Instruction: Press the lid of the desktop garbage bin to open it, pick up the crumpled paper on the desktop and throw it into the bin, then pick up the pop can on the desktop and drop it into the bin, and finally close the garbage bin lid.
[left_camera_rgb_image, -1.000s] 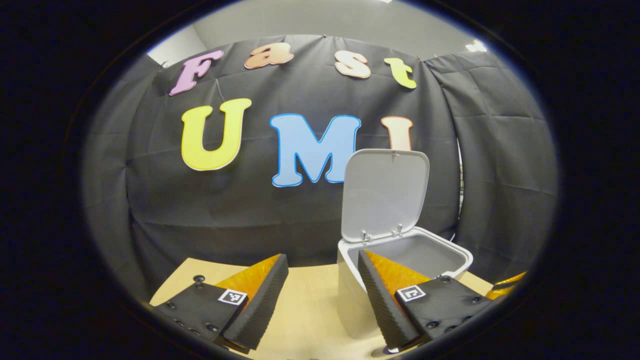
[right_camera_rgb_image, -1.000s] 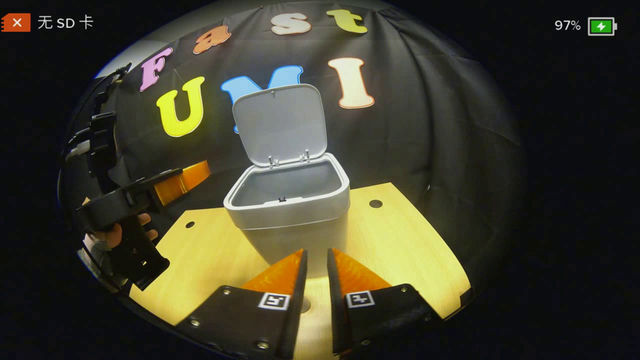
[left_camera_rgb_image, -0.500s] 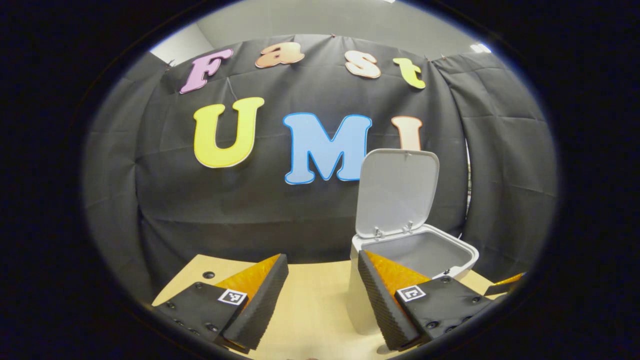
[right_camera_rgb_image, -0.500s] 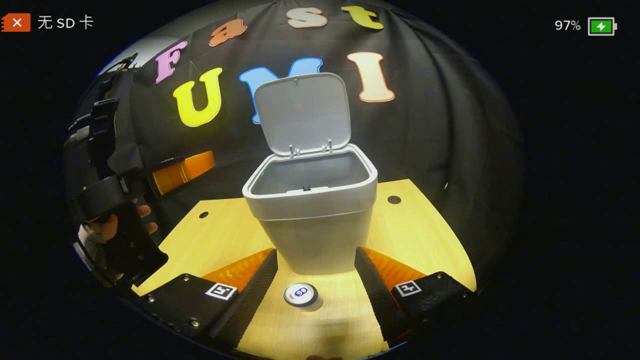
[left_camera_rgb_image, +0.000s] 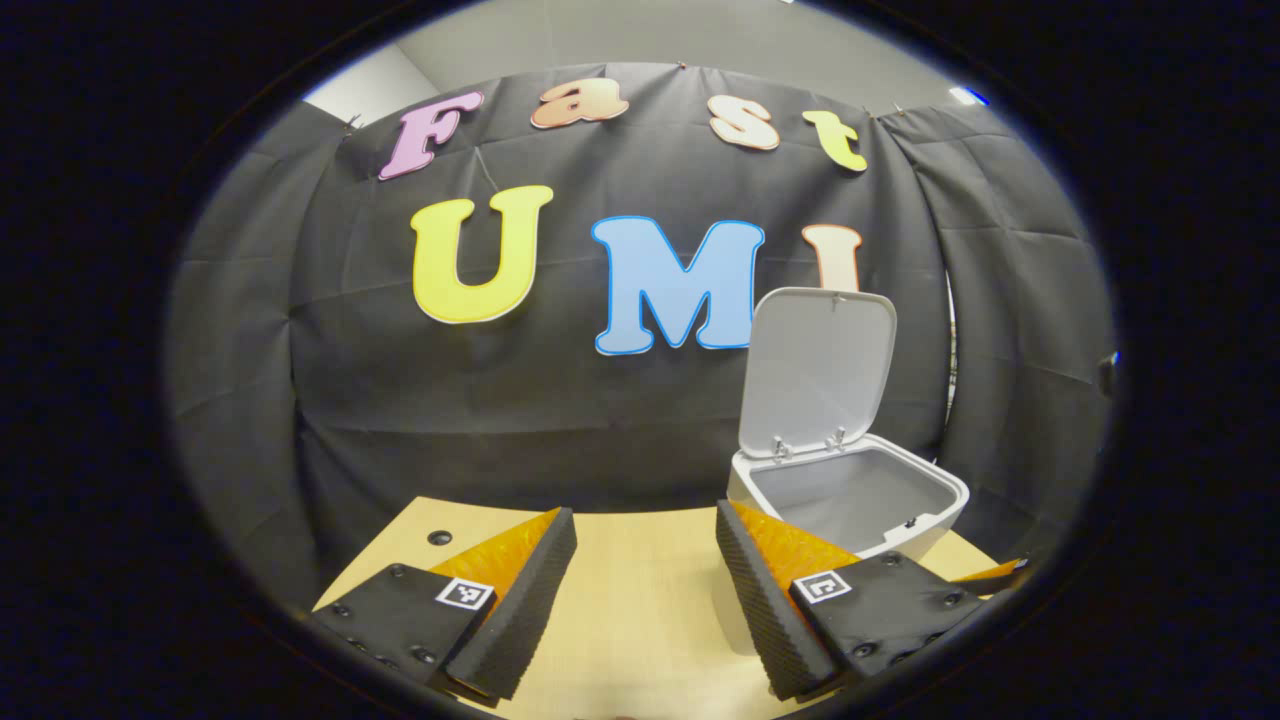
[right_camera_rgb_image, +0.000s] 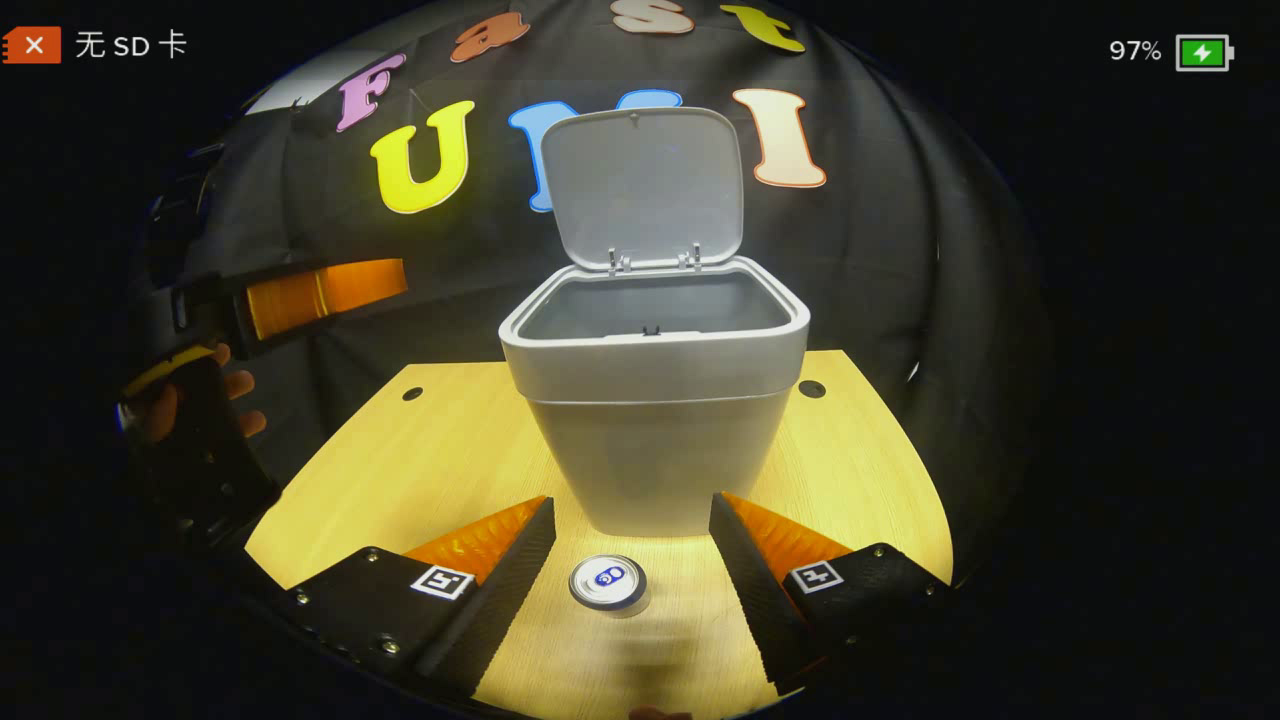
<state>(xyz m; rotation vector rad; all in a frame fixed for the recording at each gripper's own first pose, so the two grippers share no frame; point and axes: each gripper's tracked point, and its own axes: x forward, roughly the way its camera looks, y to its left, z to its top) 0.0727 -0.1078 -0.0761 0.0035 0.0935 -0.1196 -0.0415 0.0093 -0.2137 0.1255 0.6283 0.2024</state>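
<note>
The grey desktop bin (right_camera_rgb_image: 655, 430) stands in the middle of the wooden table (right_camera_rgb_image: 440, 460) with its lid (right_camera_rgb_image: 645, 180) swung up and back. A pop can (right_camera_rgb_image: 608, 583) stands upright in front of the bin, seen from above. My right gripper (right_camera_rgb_image: 632, 560) is open, its fingers on either side of the can and apart from it. In the left gripper view the bin (left_camera_rgb_image: 850, 500) with its raised lid (left_camera_rgb_image: 820, 365) is at the right. My left gripper (left_camera_rgb_image: 645, 560) is open with nothing between its fingers, held over the table (left_camera_rgb_image: 620, 600).
In the right gripper view the left gripper (right_camera_rgb_image: 300, 290) and the hand (right_camera_rgb_image: 165, 405) holding it are off to the left of the bin. The table has small round holes (right_camera_rgb_image: 812, 388) near its back corners. Black cloth closes off the back.
My right gripper went from nearly shut to open and came down toward the table, so the can now sits between its fingers. My left gripper drifted left, away from the bin.
</note>
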